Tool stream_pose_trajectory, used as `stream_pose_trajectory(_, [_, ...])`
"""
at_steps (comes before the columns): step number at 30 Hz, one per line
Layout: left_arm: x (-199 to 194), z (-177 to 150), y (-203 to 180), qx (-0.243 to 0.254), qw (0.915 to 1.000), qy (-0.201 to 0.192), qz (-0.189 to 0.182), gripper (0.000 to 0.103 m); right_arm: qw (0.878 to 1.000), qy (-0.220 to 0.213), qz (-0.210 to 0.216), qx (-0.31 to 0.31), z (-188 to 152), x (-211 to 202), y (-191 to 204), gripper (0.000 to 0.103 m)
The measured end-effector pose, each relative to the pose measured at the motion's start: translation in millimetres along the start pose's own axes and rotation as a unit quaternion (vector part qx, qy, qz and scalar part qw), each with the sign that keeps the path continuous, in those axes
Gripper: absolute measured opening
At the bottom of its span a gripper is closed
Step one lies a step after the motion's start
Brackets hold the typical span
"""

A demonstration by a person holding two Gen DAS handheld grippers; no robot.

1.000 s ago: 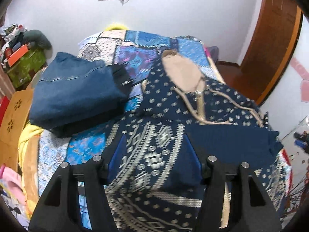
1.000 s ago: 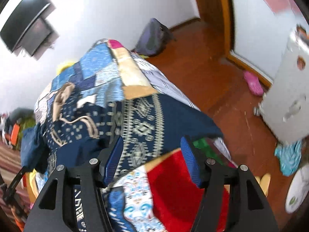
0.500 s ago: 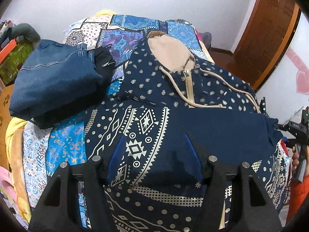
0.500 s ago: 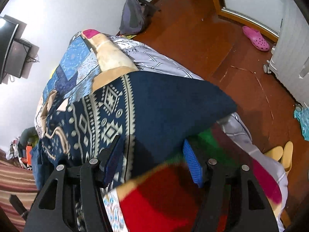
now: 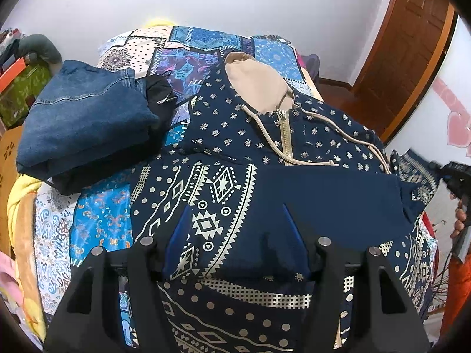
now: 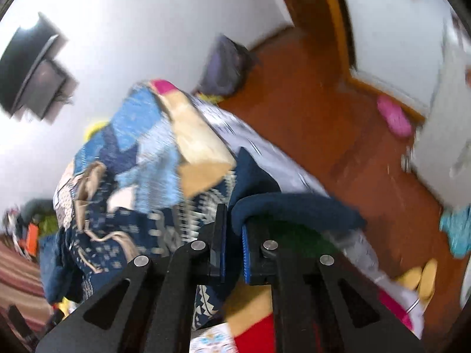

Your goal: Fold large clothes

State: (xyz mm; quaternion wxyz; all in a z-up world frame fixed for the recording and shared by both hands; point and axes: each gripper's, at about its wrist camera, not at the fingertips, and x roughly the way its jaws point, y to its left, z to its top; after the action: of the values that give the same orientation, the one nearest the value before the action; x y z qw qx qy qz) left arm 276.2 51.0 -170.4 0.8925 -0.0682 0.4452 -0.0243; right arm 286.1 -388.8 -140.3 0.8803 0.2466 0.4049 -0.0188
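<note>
The navy patterned hoodie [image 5: 253, 158] is lying face up across the patchwork bedspread [image 5: 203, 47], its tan-lined hood [image 5: 256, 82] toward the white wall and its hem toward the holder. Its long axis is running from hood to hem, along the zip [image 5: 285, 135]. One sleeve [image 5: 329, 194] is already lying folded crosswise over the chest.

The right gripper [image 6: 234, 253] is clamping the plain navy edge of the hoodie [image 6: 294, 206]; its jaws have just been closing, and fabric is now pinched between the blue pads [image 6: 222, 247]. That view is blurred, so the exact portion gripped cannot be told. The edge is sitting at the bedspread's side nearest the wooden floor [image 6: 323, 135], making the right hand the nearer one for the coming fold.

The left gripper [image 5: 235, 235] is hovering with its jaws standing apart over the patterned lower front, clamping nothing; whether the fingers are touching the cloth cannot be told.

Folded jeans [image 5: 85, 120] are lying beside the hoodie, toward the hood end.

Judgement: the gripped edge needs carrying across the zip line.
</note>
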Motion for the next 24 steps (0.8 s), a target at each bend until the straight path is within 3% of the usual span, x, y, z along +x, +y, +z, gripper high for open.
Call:
stream_pose_trajectory(3, [-1,-2,1,-0.002,1.0,0.0,-0.005,0.061,0.998,-0.013,0.043,-0.043,2,-25,33,0.008])
stream_pose_trajectory(10, [-3,-8,-2,0.008,0.9999,0.002,-0.01,0.061,0.989,0.023,0.112,-0.097,-16,-29,88,0.007])
stream_pose_trajectory(19, [-6,-15,9,-0.002,1.0,0.004,-0.008,0.061,0.973,0.112,0.107,-0.17,-82,18,133,0.008])
stream_pose_trajectory(24, [0,-20,12,-0.007,0.9998,0.017,-0.009,0.061,0.962,0.134,0.076,-0.226,-108,24,142,0.012])
